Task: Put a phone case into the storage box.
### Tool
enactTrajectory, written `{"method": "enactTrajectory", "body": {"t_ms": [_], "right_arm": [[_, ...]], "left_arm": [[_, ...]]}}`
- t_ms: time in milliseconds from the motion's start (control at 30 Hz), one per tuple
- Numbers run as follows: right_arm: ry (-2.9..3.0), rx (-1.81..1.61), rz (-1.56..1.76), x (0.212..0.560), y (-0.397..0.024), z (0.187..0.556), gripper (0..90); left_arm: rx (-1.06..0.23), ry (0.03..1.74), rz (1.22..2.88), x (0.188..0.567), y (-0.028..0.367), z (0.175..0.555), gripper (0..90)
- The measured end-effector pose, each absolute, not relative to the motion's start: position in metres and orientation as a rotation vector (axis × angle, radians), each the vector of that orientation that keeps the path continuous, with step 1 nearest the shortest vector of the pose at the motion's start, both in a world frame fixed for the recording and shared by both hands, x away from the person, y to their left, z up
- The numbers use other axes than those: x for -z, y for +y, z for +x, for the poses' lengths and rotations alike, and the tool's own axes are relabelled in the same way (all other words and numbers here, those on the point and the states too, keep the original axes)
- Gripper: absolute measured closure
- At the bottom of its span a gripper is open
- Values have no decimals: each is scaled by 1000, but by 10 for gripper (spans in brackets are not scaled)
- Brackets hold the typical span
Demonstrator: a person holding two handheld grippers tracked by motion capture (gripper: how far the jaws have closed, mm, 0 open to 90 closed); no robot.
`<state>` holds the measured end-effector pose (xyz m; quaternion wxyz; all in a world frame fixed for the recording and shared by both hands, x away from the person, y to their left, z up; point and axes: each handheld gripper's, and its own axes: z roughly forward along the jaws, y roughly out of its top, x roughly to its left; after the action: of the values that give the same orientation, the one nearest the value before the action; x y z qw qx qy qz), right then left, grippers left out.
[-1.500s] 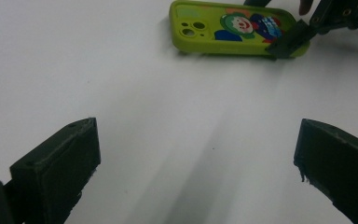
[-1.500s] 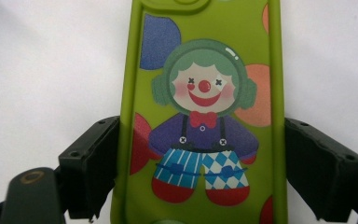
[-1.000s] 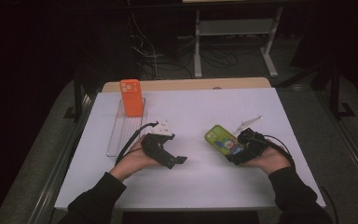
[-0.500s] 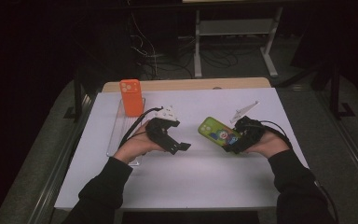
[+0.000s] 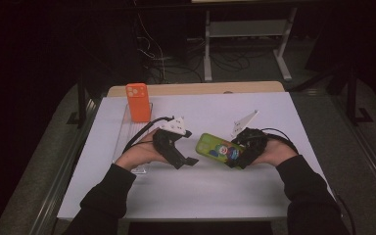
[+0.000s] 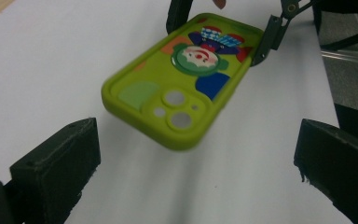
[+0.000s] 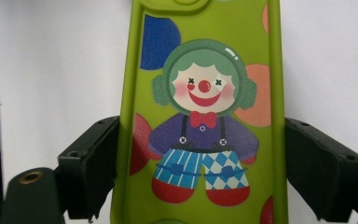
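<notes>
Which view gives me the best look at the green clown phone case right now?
The right gripper view: the green phone case is close and sharp, the clown print clear, held between the right gripper's fingers. The left gripper view shows its camera-cutout end, slightly blurred. The high view shows it small, above the white table.

Green phone case (image 5: 219,149) — lime, clown print on back, camera cutouts at one end (image 6: 175,109). Held off white table, roughly level, printed side up — clamped across its width at clown's end (image 7: 200,140), between both hands.
</notes>
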<state>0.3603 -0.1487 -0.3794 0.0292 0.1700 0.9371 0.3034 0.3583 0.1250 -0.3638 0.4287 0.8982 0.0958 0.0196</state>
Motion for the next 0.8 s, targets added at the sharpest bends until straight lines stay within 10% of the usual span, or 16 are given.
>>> {"method": "enactTrajectory", "body": {"t_ms": [800], "right_arm": [[3021, -872, 170, 379, -97, 330, 150]], "left_arm": [[61, 16, 2416, 382, 106, 339, 0]]}}
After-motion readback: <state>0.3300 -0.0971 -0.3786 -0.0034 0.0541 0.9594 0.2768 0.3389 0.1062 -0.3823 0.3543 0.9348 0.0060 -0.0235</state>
